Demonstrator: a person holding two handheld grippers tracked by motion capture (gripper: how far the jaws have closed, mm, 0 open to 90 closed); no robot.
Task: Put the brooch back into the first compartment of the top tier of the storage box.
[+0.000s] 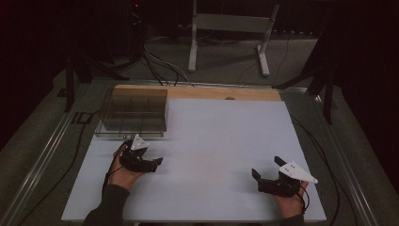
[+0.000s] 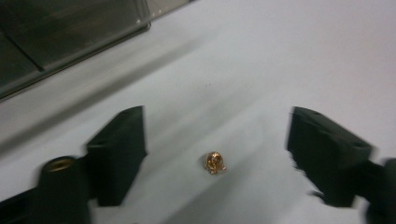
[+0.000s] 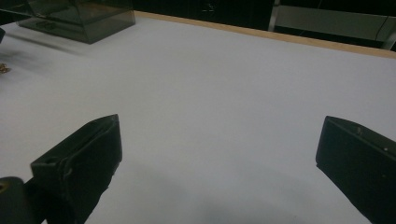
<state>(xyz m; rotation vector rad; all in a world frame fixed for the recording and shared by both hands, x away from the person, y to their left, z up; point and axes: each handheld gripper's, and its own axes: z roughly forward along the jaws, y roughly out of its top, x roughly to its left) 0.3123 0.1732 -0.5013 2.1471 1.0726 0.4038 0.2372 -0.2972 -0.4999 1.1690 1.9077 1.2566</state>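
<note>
Where the white table [image 1: 211, 141] meets its far left corner, a smoked, see-through plastic box [image 1: 134, 113] stands; it is rectangular, hard-edged, with inner dividers making a grid of compartments; what the compartments hold I cannot tell. Just in front of the box, the left gripper [image 1: 149, 157] is held in the person's left hand [image 1: 123, 175], a grey three-cornered plate on top; in the left gripper view its two matte black, blocky jaws stand apart, moderately wide, pressing on nothing. Between them, lying on the table and clear of both jaws, is a small gold ornament [image 2: 214, 162]; shiny, rounded, knobbly, metallic in look, finer detail too small to tell; the same ornament [image 3: 3, 69] glints at the left edge of the right gripper view, near the box. The table surface is smooth, matte, pale, bare across its whole middle; open room runs from the left gripper to the right one. A strip of light wood [image 1: 221, 92] borders the far edge. At the near right, the right gripper [image 1: 267, 170] rests in the right hand [image 1: 291, 203], close to the near edge and right edge of the table; its jaws stand wide apart, with bare table between them.
</note>
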